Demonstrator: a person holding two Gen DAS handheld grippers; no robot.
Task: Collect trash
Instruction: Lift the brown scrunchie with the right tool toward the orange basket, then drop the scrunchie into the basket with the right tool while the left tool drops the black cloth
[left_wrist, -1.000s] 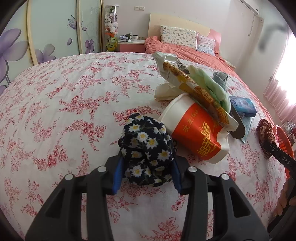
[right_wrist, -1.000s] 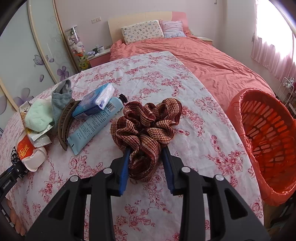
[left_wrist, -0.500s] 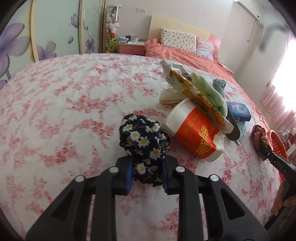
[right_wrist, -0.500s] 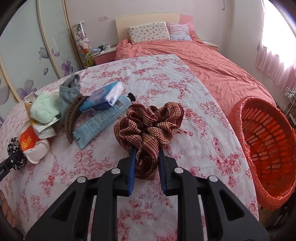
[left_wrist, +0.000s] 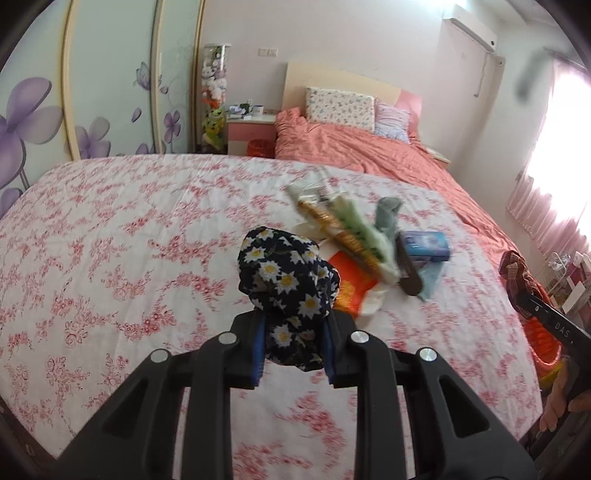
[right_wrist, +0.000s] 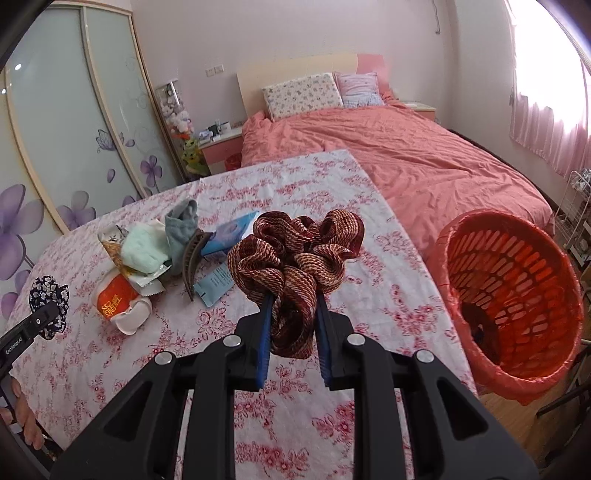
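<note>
My left gripper (left_wrist: 292, 332) is shut on a dark daisy-print scrunchie (left_wrist: 286, 280) and holds it above the floral tablecloth (left_wrist: 110, 258); it also shows in the right wrist view (right_wrist: 48, 306). My right gripper (right_wrist: 291, 317) is shut on a red-brown woven scrunchie (right_wrist: 295, 258), lifted above the table. An orange basket (right_wrist: 513, 295) lined with a red bag stands off the table's right edge. A red-and-white paper cup (right_wrist: 120, 304) lies on its side on the table next to a snack wrapper (right_wrist: 114, 247).
On the table lie a green cloth (right_wrist: 142, 251), a grey sock (right_wrist: 181, 225), a brown hair claw (right_wrist: 190, 258), a blue tissue pack (right_wrist: 232, 236) and a light-blue tube (right_wrist: 216, 284). A bed (right_wrist: 406, 158) with a salmon cover stands behind.
Both grippers closed on their scrunchies and lifted them off the table. The left one has risen and pulled back from the cup. The right view now shows more of the basket.
</note>
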